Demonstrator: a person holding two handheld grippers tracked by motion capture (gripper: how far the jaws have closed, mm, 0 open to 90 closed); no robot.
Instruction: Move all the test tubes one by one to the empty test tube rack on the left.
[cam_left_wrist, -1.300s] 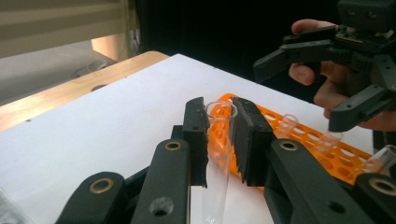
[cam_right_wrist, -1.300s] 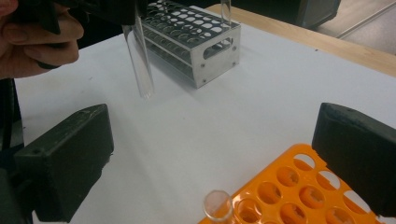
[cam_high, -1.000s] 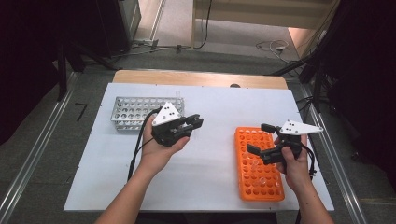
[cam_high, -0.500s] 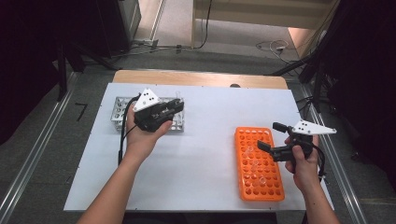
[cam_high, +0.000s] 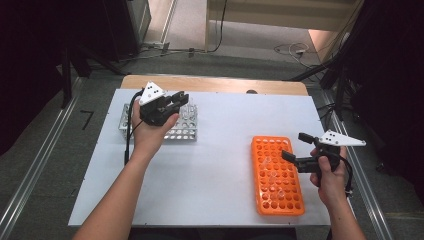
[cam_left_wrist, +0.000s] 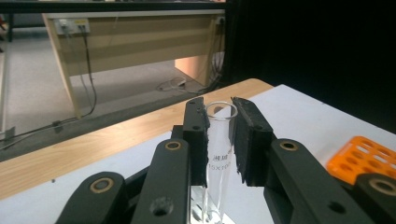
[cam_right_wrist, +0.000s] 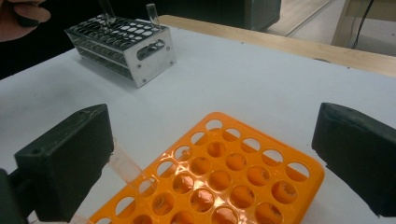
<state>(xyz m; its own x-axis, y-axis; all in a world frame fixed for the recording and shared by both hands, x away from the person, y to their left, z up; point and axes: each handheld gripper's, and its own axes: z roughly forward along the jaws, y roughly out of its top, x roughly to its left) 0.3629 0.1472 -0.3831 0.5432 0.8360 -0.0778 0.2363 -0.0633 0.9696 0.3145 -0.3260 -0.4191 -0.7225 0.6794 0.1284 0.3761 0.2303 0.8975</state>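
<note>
My left gripper (cam_left_wrist: 219, 127) is shut on a clear glass test tube (cam_left_wrist: 217, 154), gripped upright just below its rim. In the high view the left gripper (cam_high: 178, 99) hovers over the far edge of a metal tube rack (cam_high: 172, 133) at the table's back left. An orange tube rack (cam_high: 277, 172) lies at the right. Just right of it, my right gripper (cam_high: 294, 145) is open, its jaws wide apart and pointing left over the rack's edge. In the right gripper view the right gripper (cam_right_wrist: 210, 154) frames the orange rack (cam_right_wrist: 233, 177), where a clear tube (cam_right_wrist: 127, 166) leans by the left pad.
The racks sit on a white board (cam_high: 225, 165) over a wooden table (cam_high: 215, 84). The metal rack (cam_right_wrist: 123, 44) holds a few upright tubes (cam_right_wrist: 152, 11). Open board lies between the racks. Cables and dark stands surround the table.
The left hand has carried the tube from the middle of the table back and left to the metal rack. The right hand has drifted slightly right, jaws still open.
</note>
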